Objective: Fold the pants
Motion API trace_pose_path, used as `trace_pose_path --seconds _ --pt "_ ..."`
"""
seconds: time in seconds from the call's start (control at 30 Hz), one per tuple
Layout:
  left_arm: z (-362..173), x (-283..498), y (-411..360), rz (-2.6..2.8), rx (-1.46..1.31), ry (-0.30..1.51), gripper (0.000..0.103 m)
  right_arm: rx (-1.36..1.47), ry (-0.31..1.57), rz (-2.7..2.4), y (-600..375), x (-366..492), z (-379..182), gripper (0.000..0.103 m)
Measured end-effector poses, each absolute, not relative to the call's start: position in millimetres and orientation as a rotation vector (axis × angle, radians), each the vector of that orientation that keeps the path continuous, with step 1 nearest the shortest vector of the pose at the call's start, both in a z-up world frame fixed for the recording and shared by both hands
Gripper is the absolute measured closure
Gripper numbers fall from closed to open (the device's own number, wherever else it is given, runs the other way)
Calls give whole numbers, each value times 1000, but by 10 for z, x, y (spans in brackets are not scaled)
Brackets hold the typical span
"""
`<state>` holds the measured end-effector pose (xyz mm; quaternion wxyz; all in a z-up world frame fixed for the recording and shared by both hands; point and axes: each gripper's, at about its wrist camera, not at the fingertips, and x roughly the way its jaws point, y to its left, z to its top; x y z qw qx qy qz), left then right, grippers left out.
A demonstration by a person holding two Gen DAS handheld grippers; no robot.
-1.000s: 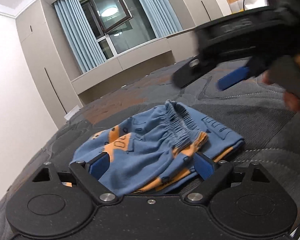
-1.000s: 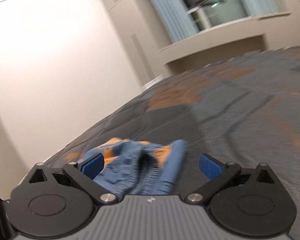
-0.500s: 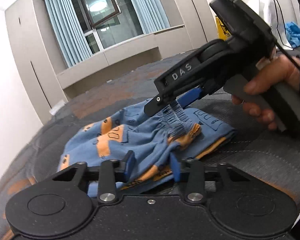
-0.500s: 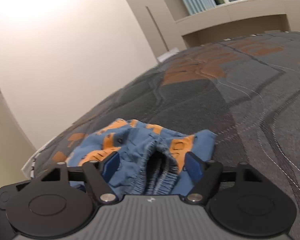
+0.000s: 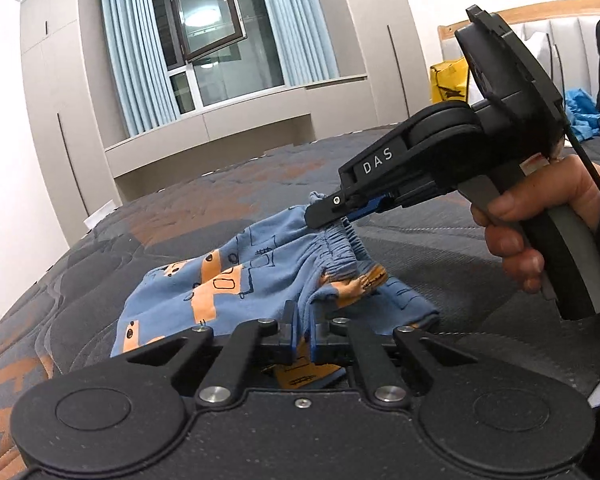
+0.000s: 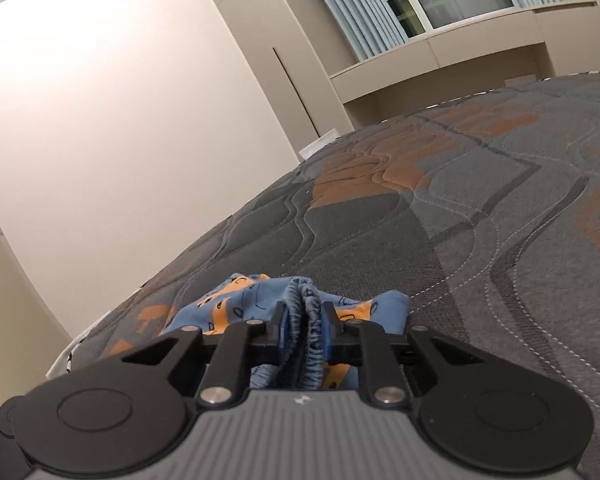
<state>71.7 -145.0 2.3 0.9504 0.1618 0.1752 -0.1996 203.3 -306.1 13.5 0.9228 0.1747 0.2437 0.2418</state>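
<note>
**Both grippers pinch the pants on the bed**

The small blue pants (image 5: 236,280) with orange patches lie crumpled on a dark grey quilted bed cover (image 5: 440,236) marked with orange shapes. They sit near the front of the left wrist view, one end bunched up and lifted at the elastic waistband (image 5: 344,240).

The left gripper (image 5: 303,334) has just been closing, and its jaws now stand almost together. A thin fold of the blue cloth at the near edge of the pants runs between the two blue pads (image 5: 291,332), which press on it. An orange-printed piece of the cloth shows just below the fingers.

The right gripper (image 6: 305,330) has also just been closing. In its own view the gathered, ribbed waistband (image 6: 310,336) is squeezed between its pads, a thicker bundle than the left holds, so its jaws stay a little apart. In the left wrist view the same gripper (image 5: 342,212) reaches in from the right, held by a person's hand (image 5: 540,224) wrapped round its grey handle, its fingertips clamped on the raised waistband.

Beyond the bed are pale cupboards, light blue curtains (image 5: 132,52) and an open window (image 5: 204,24).
</note>
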Motion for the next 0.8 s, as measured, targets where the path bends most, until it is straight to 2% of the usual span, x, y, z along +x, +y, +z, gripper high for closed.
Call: trace_pose_path --seconds 0.17,0.27,0.3,0.37,0.4,0.43,0.57,0.6,0.63,0.67,0.7,0.73,0.8 --pt "-105 768 -1468 -445 318 410 97 304 530 427 -3070 1959 116 85" --pt "-147 795 -1427 -439 297 422 87 288 566 401 -3051 1976 8 81" --pt "-130 795 -1397 -433 285 417 81 280 573 392 -3041 1975 -14 79" --pt "-78 772 -1315 -399 263 397 62 257 573 374 -3009 1959 -26 79" --pt "-39 755 -1264 -375 250 379 46 237 566 365 -2989 1934 -21 78" --pt "5 748 -1205 -351 236 362 36 219 560 357 -2963 1906 -12 77" --pt "163 760 -948 -247 185 311 20 164 536 311 -2869 1834 -5 68" --pt "195 781 -887 -213 172 304 13 157 532 300 -2852 1822 -1 59" --pt "220 825 -833 -179 161 300 6 152 526 283 -2833 1810 6 41" --pt "236 871 -755 -141 150 300 3 153 519 265 -2820 1800 15 31" --pt "241 932 -681 -98 138 306 1 152 508 244 -2809 1777 31 14" --pt "242 993 -622 -58 126 319 1 147 494 226 -2789 1755 49 5" --pt "227 1162 -519 19 99 373 1 125 461 191 -2704 1695 97 2"
